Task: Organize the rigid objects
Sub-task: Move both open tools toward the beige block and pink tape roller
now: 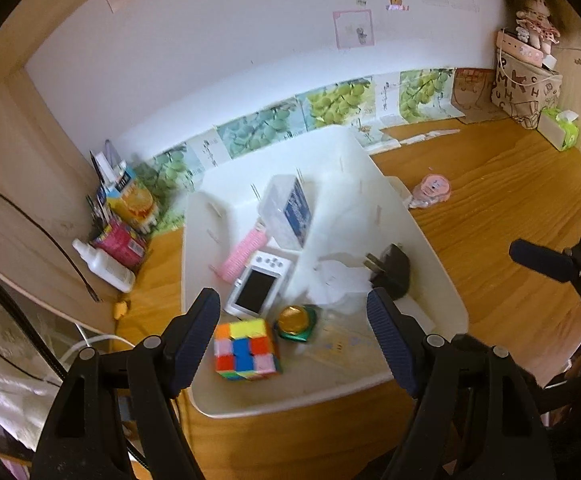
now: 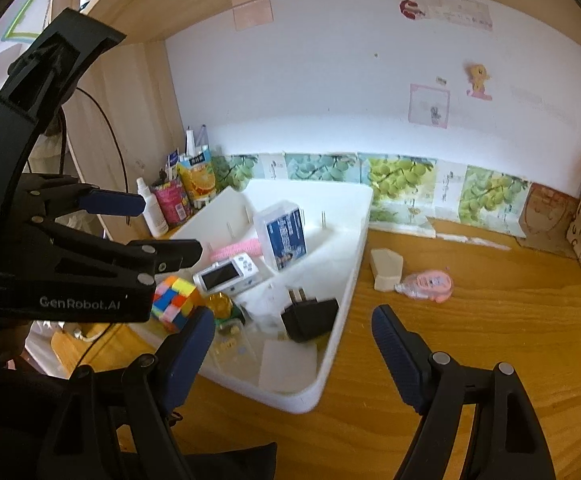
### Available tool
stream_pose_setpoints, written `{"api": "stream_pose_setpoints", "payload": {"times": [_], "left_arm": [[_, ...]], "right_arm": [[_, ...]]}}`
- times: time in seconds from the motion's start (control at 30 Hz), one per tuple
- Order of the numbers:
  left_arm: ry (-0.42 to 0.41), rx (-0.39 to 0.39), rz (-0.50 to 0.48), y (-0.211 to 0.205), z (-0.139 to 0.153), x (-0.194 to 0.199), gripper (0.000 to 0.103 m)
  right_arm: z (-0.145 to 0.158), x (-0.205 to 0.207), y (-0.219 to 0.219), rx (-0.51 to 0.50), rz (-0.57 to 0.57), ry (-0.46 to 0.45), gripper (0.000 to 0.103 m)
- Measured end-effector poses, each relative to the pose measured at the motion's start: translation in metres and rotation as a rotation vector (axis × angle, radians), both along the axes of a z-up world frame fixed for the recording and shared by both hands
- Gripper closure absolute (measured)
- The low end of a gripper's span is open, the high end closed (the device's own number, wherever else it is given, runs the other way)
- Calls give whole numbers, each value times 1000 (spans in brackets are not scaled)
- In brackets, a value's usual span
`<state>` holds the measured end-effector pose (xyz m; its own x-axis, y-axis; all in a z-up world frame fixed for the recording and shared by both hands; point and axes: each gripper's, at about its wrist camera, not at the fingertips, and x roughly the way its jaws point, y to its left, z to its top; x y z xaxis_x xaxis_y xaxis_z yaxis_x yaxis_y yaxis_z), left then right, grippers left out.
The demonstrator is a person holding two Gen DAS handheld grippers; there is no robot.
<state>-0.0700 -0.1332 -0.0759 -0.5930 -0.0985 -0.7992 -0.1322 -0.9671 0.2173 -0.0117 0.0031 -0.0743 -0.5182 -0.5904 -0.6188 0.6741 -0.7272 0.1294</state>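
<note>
Left wrist view: my left tongs (image 1: 292, 334) gape wide and empty over the white bin (image 1: 442, 280). Inside sit a cube (image 1: 246, 350), camera (image 1: 256, 286), and charger (image 1: 390, 274): hard, light, grab their flat sides. Right tongs (image 2: 292, 354) open, empty too.
</note>
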Motion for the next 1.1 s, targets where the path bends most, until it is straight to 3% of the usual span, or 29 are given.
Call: {"api": "stream_pose_setpoints", "payload": {"times": [0.2, 0.53, 1.1], "left_arm": [[-71, 35, 46, 26, -10, 1, 24], [-116, 74, 134, 71, -10, 0, 24], [-235, 258, 310, 134, -23, -25, 24]], "right_arm": [[-12, -4, 26, 43, 26, -59, 22], [-18, -28, 70, 70, 98, -104, 22], [-21, -81, 143, 155, 206, -48, 22]]}}
